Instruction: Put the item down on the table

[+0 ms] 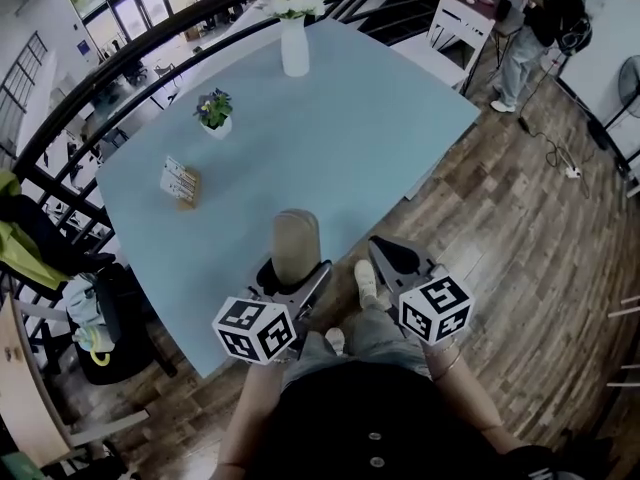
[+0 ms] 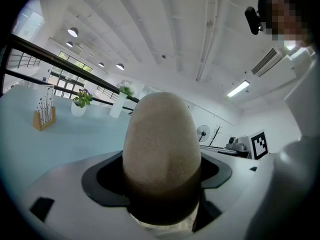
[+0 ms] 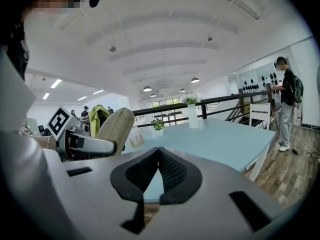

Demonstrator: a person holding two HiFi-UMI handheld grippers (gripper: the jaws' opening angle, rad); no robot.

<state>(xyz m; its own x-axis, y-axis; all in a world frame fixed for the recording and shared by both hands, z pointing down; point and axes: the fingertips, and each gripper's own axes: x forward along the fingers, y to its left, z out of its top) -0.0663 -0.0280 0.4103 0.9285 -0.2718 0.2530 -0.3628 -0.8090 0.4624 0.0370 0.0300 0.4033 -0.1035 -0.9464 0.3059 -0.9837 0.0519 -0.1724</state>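
Observation:
A beige, round-topped item [image 1: 296,244] stands upright between the jaws of my left gripper [image 1: 297,276], which is shut on its lower part. In the head view it is over the near edge of the light blue table [image 1: 350,138]; whether it touches the top I cannot tell. The left gripper view is filled by the item [image 2: 161,149], its base hidden in the jaws. My right gripper [image 1: 392,256] is just right of it, beyond the table's edge, shut and holding nothing. The right gripper view shows its pads [image 3: 170,170] meeting, with the item [image 3: 116,128] to the left.
On the table stand a white vase of flowers [image 1: 294,40], a small potted plant [image 1: 214,111] and a wooden card holder [image 1: 181,182]. A chair with a green jacket [image 1: 28,238] is at the left. A white chair [image 1: 458,30] and a person [image 1: 535,38] are at the back right.

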